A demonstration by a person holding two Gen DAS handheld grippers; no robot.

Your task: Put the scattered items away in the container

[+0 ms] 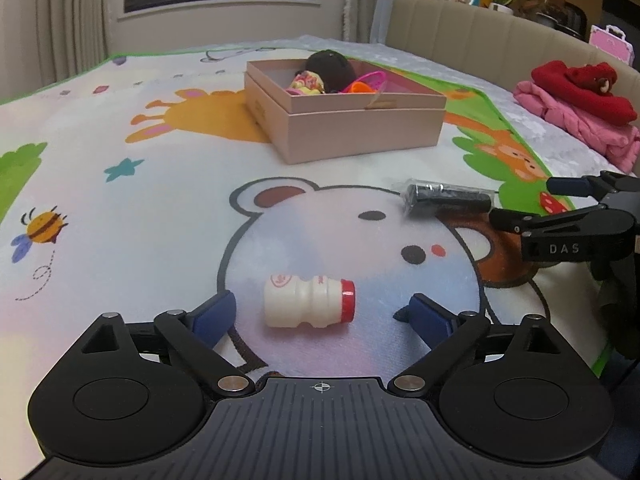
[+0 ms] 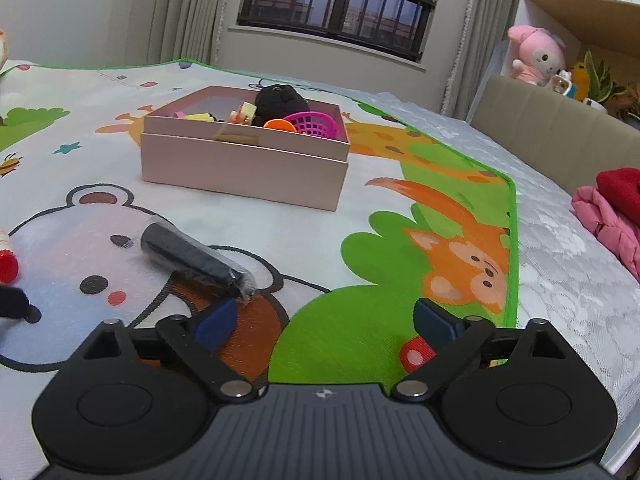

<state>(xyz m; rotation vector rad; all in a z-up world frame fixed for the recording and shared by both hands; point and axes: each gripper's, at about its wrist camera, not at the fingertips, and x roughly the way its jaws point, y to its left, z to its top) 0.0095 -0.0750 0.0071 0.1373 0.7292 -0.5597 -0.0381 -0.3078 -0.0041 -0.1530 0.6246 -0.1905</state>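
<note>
A small white drink bottle (image 1: 308,302) with a red cap lies on its side on the cartoon play mat (image 1: 120,200), between the blue pads of my left gripper (image 1: 320,314). The pads stand wide and clear of it. A black roll in clear wrap (image 2: 196,256) lies just ahead of my right gripper (image 2: 326,322), near its left finger; the jaws are open with only mat between them. From the left wrist view the roll (image 1: 448,198) is beside the right gripper (image 1: 524,200). The pink box (image 2: 240,168) stands further back and holds a black plush, a magenta basket and small toys.
The mat covers a bed with a beige headboard (image 1: 500,36). Folded red and pink clothes (image 1: 580,108) lie at the right edge. Plush toys (image 2: 536,56) sit on a shelf behind. The mat's green border (image 2: 512,220) runs along the right side.
</note>
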